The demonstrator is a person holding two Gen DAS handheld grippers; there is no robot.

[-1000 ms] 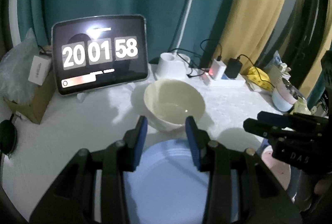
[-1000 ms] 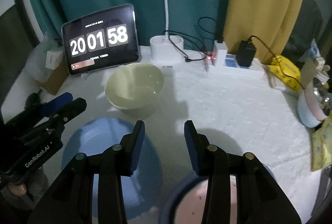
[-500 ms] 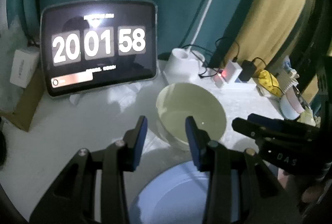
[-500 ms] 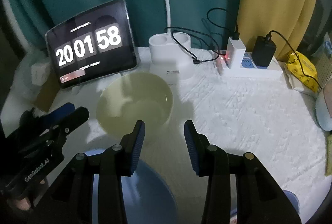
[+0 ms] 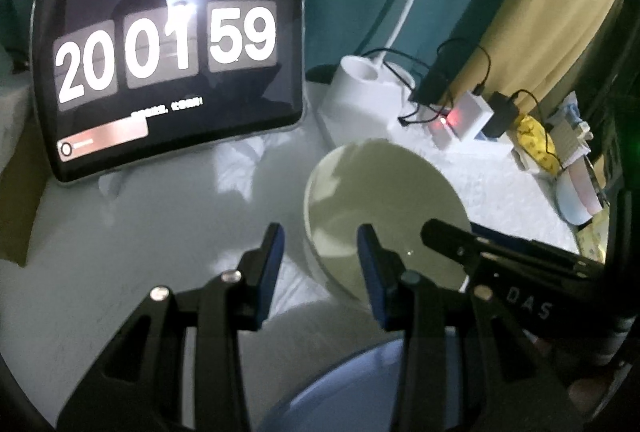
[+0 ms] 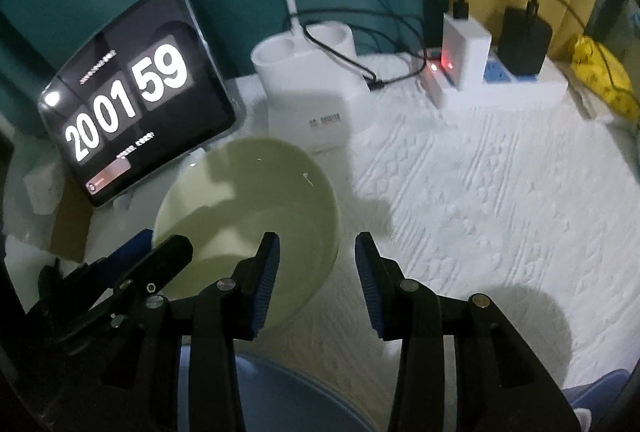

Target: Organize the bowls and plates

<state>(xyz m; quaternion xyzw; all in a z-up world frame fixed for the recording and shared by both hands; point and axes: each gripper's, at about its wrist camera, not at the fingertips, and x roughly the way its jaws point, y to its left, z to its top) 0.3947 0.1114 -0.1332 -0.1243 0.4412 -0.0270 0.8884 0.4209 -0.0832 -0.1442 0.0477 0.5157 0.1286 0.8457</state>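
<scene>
Blue plate [image 5: 360,396] is cut off at the bottom edge and half hidden behind black fingers. White textured cloth [image 6: 480,192] covers the table, with teal and yellow curtains behind and a tablet [image 5: 172,60] reading 20 01 59. Both the left gripper [image 5: 320,264] and right gripper [image 6: 316,268] stand partly apart, holding nothing, either side of the pale green bowl [image 6: 248,216] beyond the plate.
</scene>
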